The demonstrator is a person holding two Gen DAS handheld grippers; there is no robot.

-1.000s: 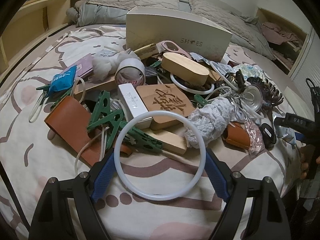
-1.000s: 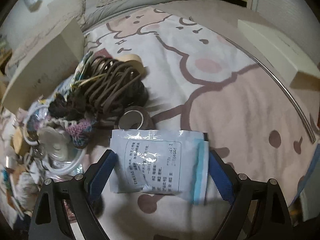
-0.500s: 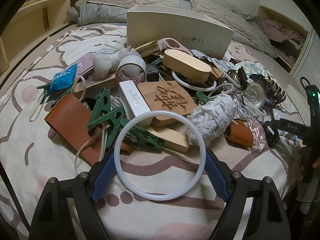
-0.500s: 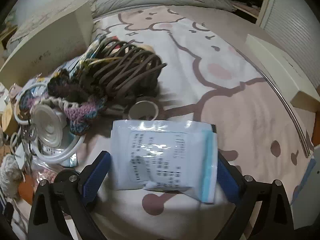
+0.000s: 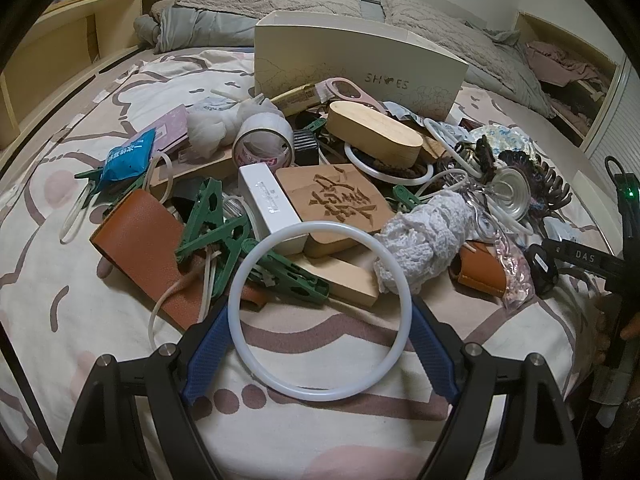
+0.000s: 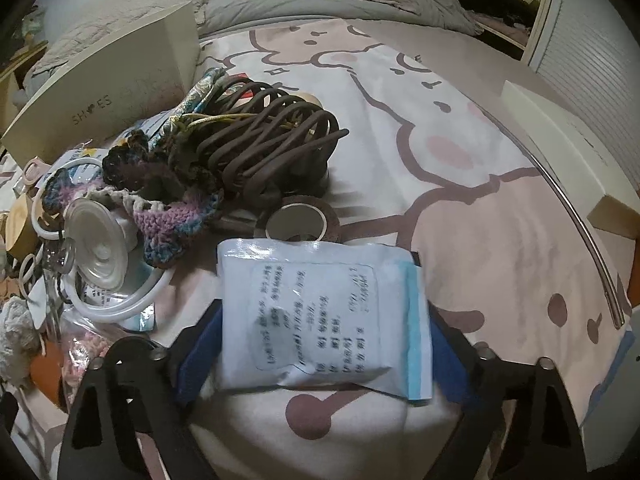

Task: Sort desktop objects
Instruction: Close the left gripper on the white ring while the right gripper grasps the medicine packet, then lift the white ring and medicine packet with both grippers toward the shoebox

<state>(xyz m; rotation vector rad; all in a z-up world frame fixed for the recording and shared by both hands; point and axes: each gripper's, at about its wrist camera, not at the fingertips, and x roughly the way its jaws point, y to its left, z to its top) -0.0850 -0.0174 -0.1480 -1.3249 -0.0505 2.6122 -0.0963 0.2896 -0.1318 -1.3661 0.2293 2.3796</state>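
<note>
A: The white packet (image 6: 320,312) fills the span between the right gripper (image 6: 320,344) jaws, which are closing on its side edges — flat, light, crinkly, so it may buckle.

B: The white ring (image 5: 322,310) sits clamped across the left gripper (image 5: 320,344) jaws — thin, springy, slippery; hold at its widest points.

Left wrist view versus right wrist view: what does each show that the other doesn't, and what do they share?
Only the left wrist view: the left gripper clamping a white ring, green clips, a carved wooden block and a tape roll.

Only the right wrist view: the right gripper, jaws closing, a white packet between its fingers, and a metal rod.

Both: the shoe box, the brown claw clip and the printed bedsheet.
</note>
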